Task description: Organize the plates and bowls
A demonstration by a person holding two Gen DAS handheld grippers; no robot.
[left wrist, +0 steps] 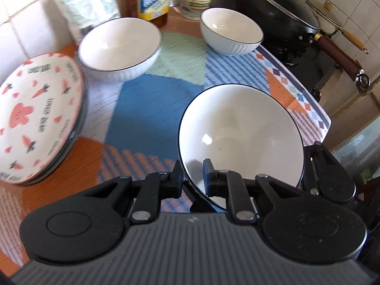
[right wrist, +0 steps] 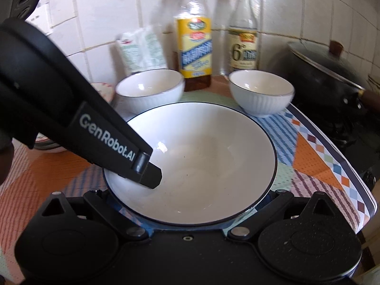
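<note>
Clearly the left tongs pinch the big bowl at its rim (glazed, slippery, breakable); right tongs' grip unclear beneath.

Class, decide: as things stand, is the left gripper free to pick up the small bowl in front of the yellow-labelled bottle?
Probably not yet. The left gripper is shut on the rim of the large bowl; that must be set down first. The mat between it and the small bowl looks clear.
</note>
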